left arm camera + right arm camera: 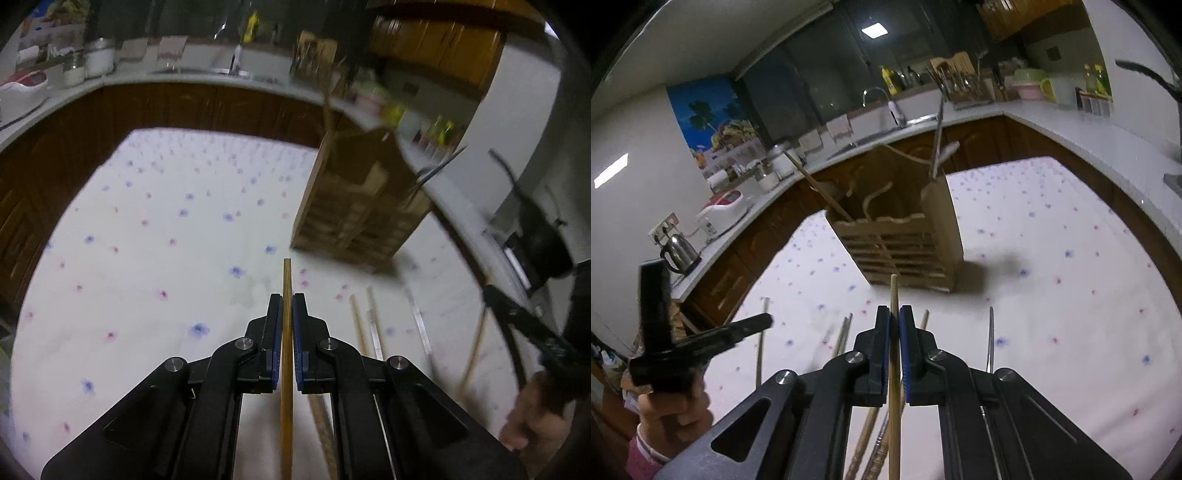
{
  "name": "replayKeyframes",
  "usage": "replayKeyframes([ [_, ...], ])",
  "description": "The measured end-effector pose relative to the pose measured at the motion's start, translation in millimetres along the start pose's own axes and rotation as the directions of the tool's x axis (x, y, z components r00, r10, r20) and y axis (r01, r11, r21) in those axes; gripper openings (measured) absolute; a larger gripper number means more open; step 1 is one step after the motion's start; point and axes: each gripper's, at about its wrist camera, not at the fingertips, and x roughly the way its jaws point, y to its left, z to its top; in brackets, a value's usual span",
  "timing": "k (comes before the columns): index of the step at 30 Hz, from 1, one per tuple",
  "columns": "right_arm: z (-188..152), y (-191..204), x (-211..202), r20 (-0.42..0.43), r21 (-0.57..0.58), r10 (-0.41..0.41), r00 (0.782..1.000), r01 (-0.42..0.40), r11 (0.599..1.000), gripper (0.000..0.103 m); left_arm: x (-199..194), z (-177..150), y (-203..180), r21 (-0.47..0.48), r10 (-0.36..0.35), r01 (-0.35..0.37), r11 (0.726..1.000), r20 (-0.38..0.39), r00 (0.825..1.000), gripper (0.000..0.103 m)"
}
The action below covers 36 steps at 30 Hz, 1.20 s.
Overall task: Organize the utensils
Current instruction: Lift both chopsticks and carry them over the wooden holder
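A slatted wooden utensil holder (354, 206) stands on the floral tablecloth; it also shows in the right wrist view (908, 247), with a wooden stick and metal utensils standing in it. My left gripper (287, 306) is shut on a brown wooden chopstick (286, 280) that points toward the holder. My right gripper (894, 317) is shut on a pale wooden chopstick (894, 291), held above the cloth just short of the holder. Several loose chopsticks (846, 332) and metal utensils (990, 339) lie on the cloth below the grippers.
The table with the white floral cloth (147, 240) sits inside an L-shaped kitchen counter (1052, 118) with a sink, jars, a kettle (679, 251) and a rice cooker (724, 210). The other hand-held gripper shows at the right (524, 325) and at the left (694, 347).
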Motion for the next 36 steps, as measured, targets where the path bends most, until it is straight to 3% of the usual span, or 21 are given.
replayKeyframes([
  [9,19.2,16.8,-36.5,0.104,-0.040,0.021,0.994,-0.017,0.999,0.005,-55.5,19.3,-4.7,0.007,-0.034,0.033,0.999,0.122,0.992,0.004],
  [28,39.2,12.4,-45.3,0.157,-0.050,0.021,0.987,-0.014,0.999,0.005,-69.2,38.7,-13.3,0.005,-0.047,0.047,0.999,0.204,0.978,0.004],
  [36,70.0,4.4,-45.9,0.215,-0.052,-0.001,0.977,0.013,0.999,0.005,-69.0,75.2,-32.7,0.031,-0.053,0.046,0.998,0.291,0.955,0.004],
])
